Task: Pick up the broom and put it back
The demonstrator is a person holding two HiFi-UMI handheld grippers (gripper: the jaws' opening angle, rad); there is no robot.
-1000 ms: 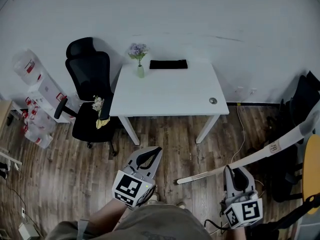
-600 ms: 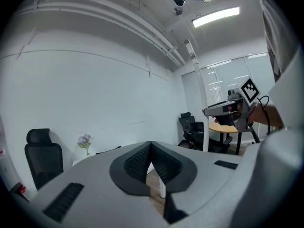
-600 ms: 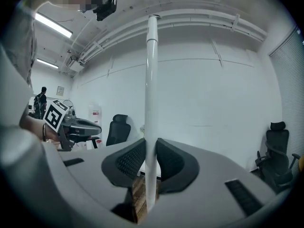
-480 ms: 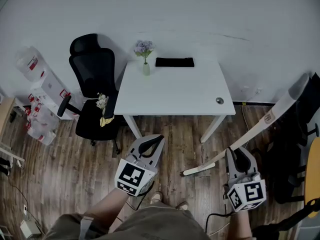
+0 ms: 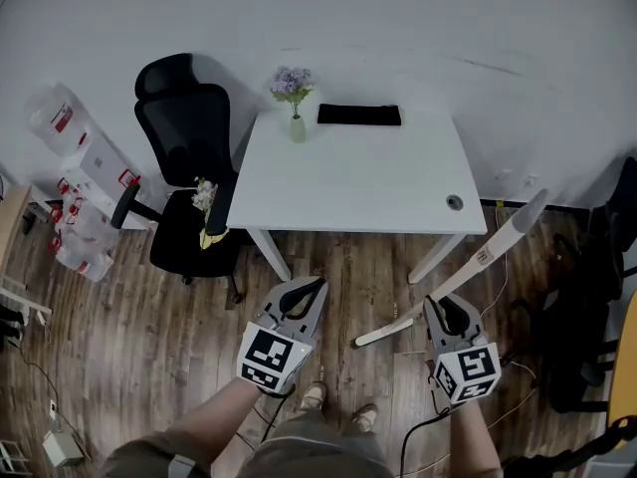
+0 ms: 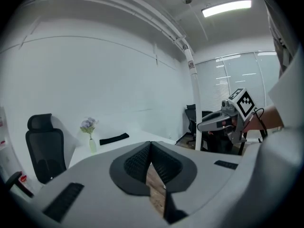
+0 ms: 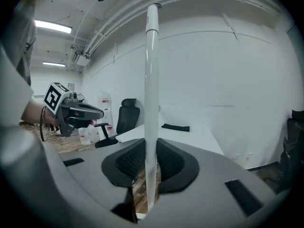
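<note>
Right gripper (image 7: 151,161) tight on white broom handle (image 7: 152,80)

I cannot tell what the small round thing (image 5: 454,203) near the desk's (image 5: 348,182) right front corner is, nor the pale bundle (image 5: 203,200) on the chair (image 5: 184,132), the picture's right edge cuts off the dark shapes (image 5: 597,297), and the broom handle's (image 7: 151,103) lower end vanishes behind the right gripper's (image 7: 150,161) body.
</note>
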